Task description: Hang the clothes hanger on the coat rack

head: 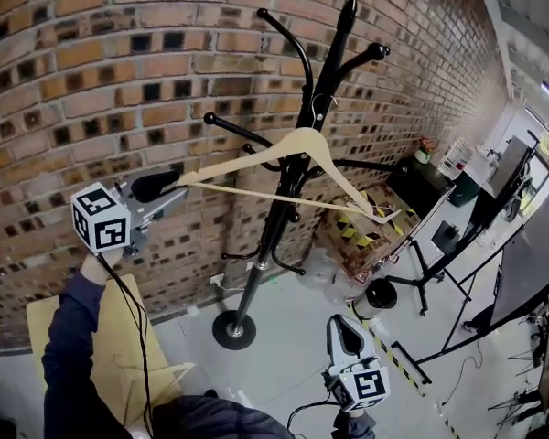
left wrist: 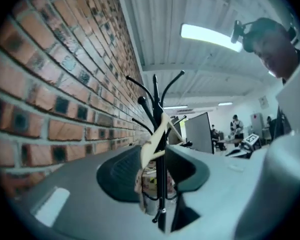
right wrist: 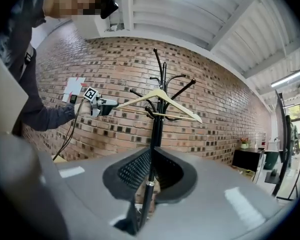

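Observation:
A pale wooden clothes hanger (head: pixel 302 144) hangs by its metal hook from an upper arm of the black coat rack (head: pixel 274 218), which stands against the brick wall. My left gripper (head: pixel 165 184) is level at the hanger's left tip. In the left gripper view the hanger's end (left wrist: pixel 152 144) lies in the gap of my left gripper (left wrist: pixel 155 184), whose pads stand apart and do not press on it. My right gripper (head: pixel 348 329) hangs low in front of the rack, open with nothing between its fingers. The right gripper view shows the hanger (right wrist: pixel 160 95) on the rack (right wrist: pixel 156 129).
The brick wall (head: pixel 119 62) runs close behind the rack. The rack's round base (head: pixel 234 329) sits on the grey floor. A cardboard box with striped tape (head: pixel 357 236), a black stand (head: pixel 421 181) and a tripod (head: pixel 421 273) stand to the right. A cardboard sheet (head: pixel 119 337) lies at lower left.

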### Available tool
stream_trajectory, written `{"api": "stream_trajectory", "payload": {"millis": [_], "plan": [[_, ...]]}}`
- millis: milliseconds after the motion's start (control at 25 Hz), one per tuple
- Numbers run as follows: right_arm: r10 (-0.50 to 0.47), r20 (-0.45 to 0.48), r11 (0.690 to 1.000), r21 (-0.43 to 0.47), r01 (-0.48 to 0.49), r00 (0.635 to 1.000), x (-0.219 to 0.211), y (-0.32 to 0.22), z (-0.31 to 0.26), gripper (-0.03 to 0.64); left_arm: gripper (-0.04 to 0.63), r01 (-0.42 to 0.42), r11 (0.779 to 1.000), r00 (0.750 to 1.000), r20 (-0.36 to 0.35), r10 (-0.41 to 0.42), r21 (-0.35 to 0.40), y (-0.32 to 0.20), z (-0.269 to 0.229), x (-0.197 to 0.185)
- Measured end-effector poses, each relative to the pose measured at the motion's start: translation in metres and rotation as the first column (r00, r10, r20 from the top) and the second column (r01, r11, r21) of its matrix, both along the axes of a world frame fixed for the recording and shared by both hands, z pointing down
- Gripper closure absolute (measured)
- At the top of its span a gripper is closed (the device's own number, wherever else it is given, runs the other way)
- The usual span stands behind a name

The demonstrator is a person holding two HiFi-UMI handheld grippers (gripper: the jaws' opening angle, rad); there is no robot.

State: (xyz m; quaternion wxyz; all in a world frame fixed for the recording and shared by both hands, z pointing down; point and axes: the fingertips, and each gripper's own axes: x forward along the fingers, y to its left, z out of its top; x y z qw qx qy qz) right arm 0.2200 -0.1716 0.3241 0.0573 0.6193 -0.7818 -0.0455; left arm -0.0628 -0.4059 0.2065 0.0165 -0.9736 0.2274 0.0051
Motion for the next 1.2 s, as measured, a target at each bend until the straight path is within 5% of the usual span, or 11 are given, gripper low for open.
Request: {"api": "stream_trajectory", "payload": {"millis": [240, 480, 680, 1200], "plan": [[-0.009, -0.012, 1.000, 0.021, 0.009, 1.000, -0.032, -0.006, -0.003, 0.592, 0.434, 0.062, 0.997, 0.995, 0.085, -0.058, -0.043, 0.059, 0.097, -0.035], [-0.036, 0.004, 0.999, -0.002, 0.036, 0.999, -0.059, -0.011, 0.008, 0.592, 0.442, 0.026, 0.992, 0.990, 0.138, -0.008, -0.125, 0.123, 0.176, -0.007], [-0.044, -0.009, 0.999, -0.001, 0.044, 0.999, -0.068, -0.017, 0.003, 0.602, 0.457, -0.050, 0.982, 0.996, 0.068, 0.063, -0.182, 0.153, 0.187, 0.023], [-0.007, -0.036, 1.000, -0.022, 0.006, 0.999, -0.068, -0.008, 0.006, 0.611, 0.483, -0.060, 0.974, 0.998, 0.015, 0.064, -0.220, 0.164, 0.198, 0.032]]}}
